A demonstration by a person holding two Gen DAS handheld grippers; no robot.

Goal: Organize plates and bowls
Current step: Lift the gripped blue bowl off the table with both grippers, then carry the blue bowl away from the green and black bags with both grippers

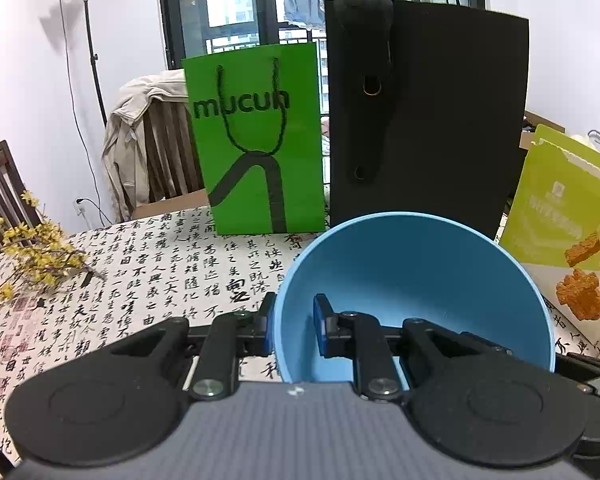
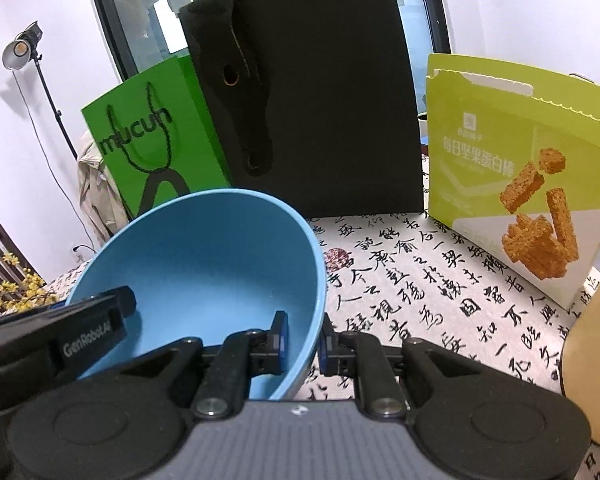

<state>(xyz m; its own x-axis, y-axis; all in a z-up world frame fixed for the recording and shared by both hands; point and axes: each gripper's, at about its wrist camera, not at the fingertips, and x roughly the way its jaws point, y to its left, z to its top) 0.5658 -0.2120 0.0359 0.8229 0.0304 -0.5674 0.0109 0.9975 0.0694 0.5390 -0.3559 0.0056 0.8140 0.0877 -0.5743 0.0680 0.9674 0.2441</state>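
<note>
A light blue bowl (image 1: 416, 280) is held above the table by both grippers. My left gripper (image 1: 294, 330) is shut on the bowl's left wall, one finger inside and one outside. In the right wrist view the same blue bowl (image 2: 204, 256) fills the lower left, and my right gripper (image 2: 304, 340) is shut on its right wall, one finger on each side of the rim. The left gripper's black body (image 2: 60, 340) shows at that view's left edge, reaching into the bowl. No plates are in view.
A green paper bag (image 1: 256, 140), a tall black bag (image 1: 424, 120) and a lime snack box (image 2: 516, 176) stand at the back of the table with the calligraphy cloth (image 2: 440, 292). Yellow flowers (image 1: 36, 256) lie at the left. A tan object (image 2: 592, 344) sits at the right edge.
</note>
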